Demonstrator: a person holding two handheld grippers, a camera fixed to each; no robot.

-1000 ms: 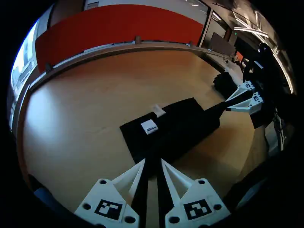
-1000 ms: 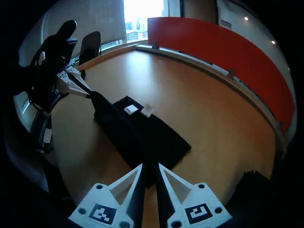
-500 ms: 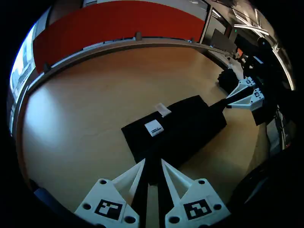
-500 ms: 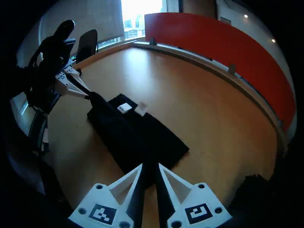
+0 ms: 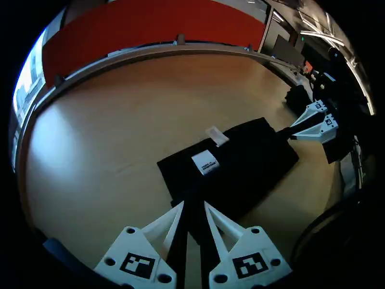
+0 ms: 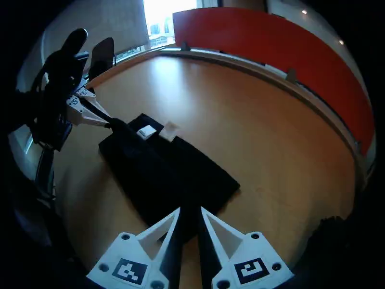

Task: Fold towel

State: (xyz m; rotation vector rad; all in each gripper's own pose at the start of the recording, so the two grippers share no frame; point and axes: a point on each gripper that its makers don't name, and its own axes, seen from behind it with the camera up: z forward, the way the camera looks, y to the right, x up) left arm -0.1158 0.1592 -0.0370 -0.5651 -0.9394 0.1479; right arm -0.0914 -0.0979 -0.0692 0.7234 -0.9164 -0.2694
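The left tongs (image 5: 193, 206) pinch one corner of the black towel (image 5: 240, 159), and the right tongs (image 6: 190, 209) pinch another. The towel lies on the wooden surface (image 5: 110, 125) between both pairs (a white label (image 5: 205, 162) faces up just beyond the left tongs).

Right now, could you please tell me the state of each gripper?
Left gripper: closed on the black towel at its edge.
Right gripper: closed on the same towel, at its other end.

Opposed low views (shared towel (image 5: 240, 161))
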